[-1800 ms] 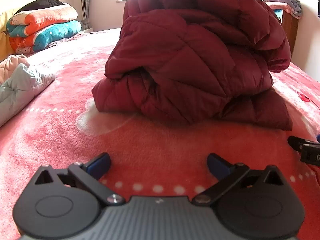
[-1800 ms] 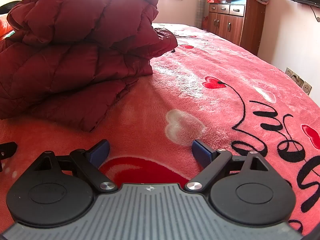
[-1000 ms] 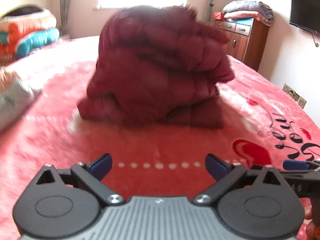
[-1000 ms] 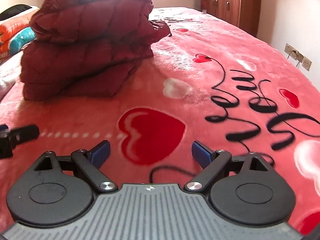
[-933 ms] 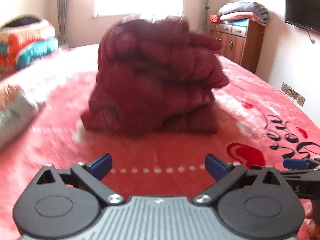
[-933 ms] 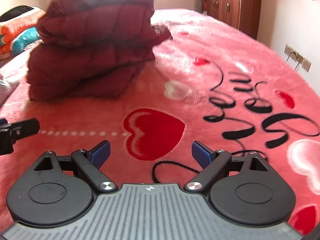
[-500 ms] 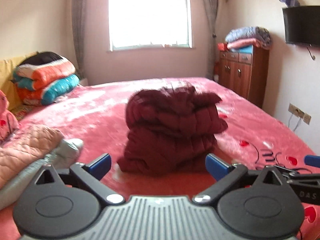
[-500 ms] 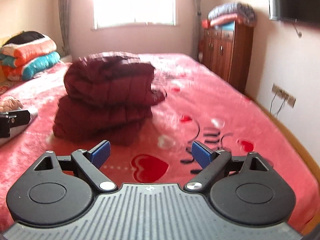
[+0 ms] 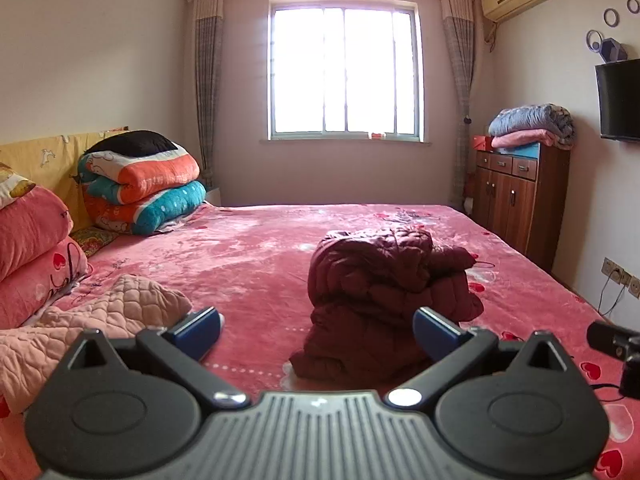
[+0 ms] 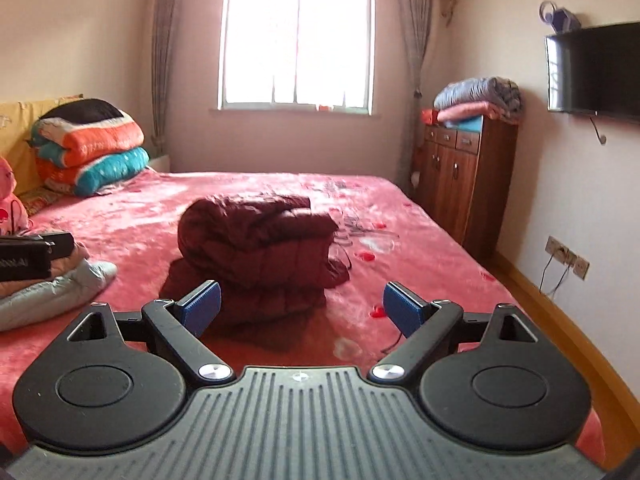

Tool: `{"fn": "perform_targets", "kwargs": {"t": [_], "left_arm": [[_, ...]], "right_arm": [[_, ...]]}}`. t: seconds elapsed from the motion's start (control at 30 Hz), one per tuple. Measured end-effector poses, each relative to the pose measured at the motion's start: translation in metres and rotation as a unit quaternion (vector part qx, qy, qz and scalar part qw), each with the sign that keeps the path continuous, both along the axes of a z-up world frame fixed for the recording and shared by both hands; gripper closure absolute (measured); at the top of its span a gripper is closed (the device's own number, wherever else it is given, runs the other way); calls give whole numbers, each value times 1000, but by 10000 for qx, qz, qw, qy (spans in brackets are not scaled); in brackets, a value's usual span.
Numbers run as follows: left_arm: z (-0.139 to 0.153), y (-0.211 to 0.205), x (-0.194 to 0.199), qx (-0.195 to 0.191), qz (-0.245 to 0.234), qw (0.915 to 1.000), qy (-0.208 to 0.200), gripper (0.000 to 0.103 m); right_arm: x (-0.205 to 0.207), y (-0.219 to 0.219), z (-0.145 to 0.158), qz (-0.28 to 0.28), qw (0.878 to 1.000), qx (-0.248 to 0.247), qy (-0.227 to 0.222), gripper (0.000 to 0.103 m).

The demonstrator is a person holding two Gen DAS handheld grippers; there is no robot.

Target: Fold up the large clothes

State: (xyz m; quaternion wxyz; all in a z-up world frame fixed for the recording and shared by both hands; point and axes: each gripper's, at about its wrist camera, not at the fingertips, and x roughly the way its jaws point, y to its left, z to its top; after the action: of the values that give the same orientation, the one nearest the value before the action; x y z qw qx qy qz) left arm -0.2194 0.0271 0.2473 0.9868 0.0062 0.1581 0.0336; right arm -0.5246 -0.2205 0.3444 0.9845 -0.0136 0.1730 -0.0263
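Your left tool (image 9: 316, 330): spread wide, empty. Your right tool (image 10: 301, 308): spread wide, empty. Maroon down jacket (image 9: 384, 284): folded bundle, mid-bed (image 9: 248, 256), well apart from both tools. Pink quilted garment (image 9: 100, 320): left.

Open pink blanket (image 10: 380, 240) right of right gripper (image 10: 302, 310): clear passage. Folded maroon down jacket (image 10: 260, 240) dead ahead blocks. Quilted pink garment (image 9: 100, 320) crowds left gripper (image 9: 316, 330) left side.

Both wrist views face the distant window (image 9: 346, 74), sharing the bed (image 10: 248, 188).
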Motion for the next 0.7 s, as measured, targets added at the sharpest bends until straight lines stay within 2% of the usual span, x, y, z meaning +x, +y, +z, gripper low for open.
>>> {"fn": "perform_targets", "kwargs": {"t": [0.1,0.47,0.7], "left_arm": [[4,4,-5,-70,50,9999,-66,1],[21,10,-22,37,271,9988,-409,1],[22,13,-27,63,409,9982,-443,1]], "right_arm": [[-5,2,7,147,9998,128,-97,0],[-8,3,10,405,9985,246,-256,0],[-7,-1,10,581,9973,322,-312,0]]}}
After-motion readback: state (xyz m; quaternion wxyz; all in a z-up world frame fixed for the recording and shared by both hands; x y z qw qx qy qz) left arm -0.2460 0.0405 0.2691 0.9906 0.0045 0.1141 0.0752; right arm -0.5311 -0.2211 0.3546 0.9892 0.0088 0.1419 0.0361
